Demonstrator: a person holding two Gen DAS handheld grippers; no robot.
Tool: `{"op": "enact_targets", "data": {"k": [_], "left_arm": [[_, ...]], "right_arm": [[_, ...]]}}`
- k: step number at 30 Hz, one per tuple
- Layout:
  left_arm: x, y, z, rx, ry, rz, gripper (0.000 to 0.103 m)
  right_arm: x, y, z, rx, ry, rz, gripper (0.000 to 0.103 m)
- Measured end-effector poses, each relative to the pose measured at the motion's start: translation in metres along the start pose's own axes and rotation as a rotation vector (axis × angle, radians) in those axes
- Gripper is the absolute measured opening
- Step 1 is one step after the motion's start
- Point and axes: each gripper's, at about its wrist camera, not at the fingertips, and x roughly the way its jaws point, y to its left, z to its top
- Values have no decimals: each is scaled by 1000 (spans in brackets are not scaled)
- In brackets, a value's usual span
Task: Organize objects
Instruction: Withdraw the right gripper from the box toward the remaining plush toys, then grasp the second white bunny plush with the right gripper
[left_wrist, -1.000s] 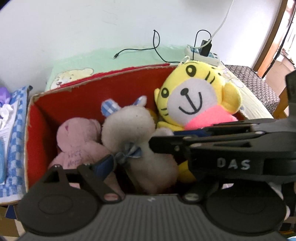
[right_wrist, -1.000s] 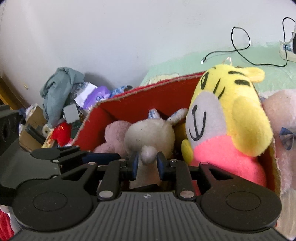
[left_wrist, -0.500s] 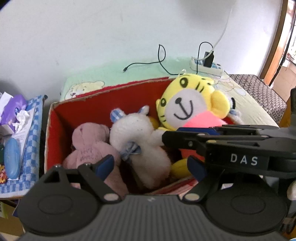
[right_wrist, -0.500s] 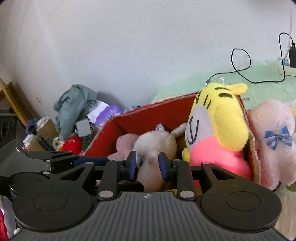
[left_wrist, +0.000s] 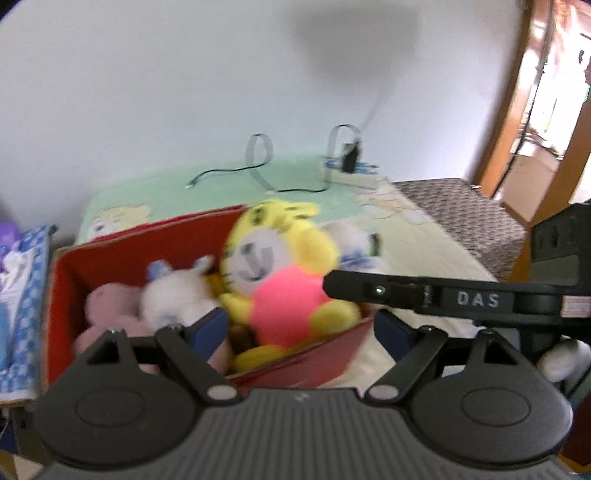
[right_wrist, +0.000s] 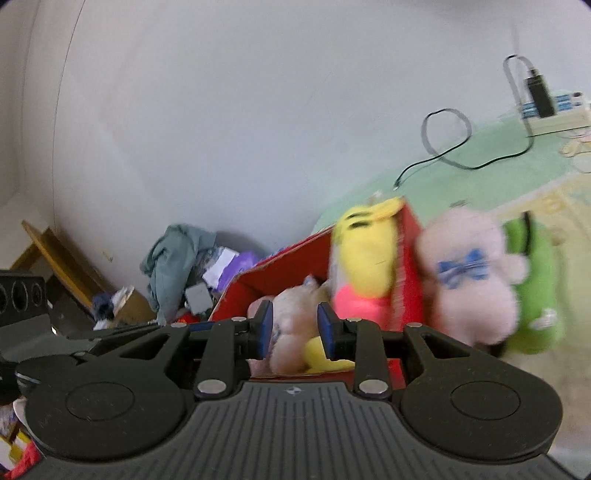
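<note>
Both my grippers hover empty in front of the red box. The left gripper gapes wide; the right gripper stands narrowly parted. The yellow tiger sits inside the box.

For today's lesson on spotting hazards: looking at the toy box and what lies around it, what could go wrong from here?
1. The yellow tiger stands tall above the red box rim at its end, so it may topple out.
2. The pink plush and green toy lie outside against the box wall; reaching for them could nudge the box.
3. A loose cable lies behind, a possible snag.
</note>
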Motion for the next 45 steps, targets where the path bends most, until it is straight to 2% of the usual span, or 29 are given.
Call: {"op": "enact_targets", "data": {"k": [8, 11, 14, 24, 28, 29, 30, 36, 40, 45], "left_arm": [[24, -61, 3, 31, 20, -142, 87], [41, -78, 3, 21, 51, -178, 87], [56, -90, -1, 18, 86, -183, 87], [86, -100, -15, -63, 200, -130, 89], [89, -99, -21, -99, 223, -102, 89], [89, -98, -22, -105, 228, -95, 89], [90, -98, -23, -109, 233, -89, 89], [92, -96, -22, -141, 245, -82, 90], [94, -95, -23, -153, 246, -105, 91], [110, -104, -28, -137, 288, -122, 91]], "right_arm": [[-42, -52, 15, 73, -40, -101, 30], [-45, -73, 19, 96, -24, -155, 30], [-41, -89, 21, 113, 3, -179, 30], [-7, -130, 31, 181, 61, -158, 30], [5, -138, 28, 215, 92, -131, 23], [6, -139, 27, 220, 100, -127, 15], [6, -140, 27, 226, 103, -115, 12], [-18, -140, 24, 241, 122, -40, 9], [-36, -139, 13, 221, 171, 8, 9], [-63, -144, -10, 225, 250, 0, 9]]}}
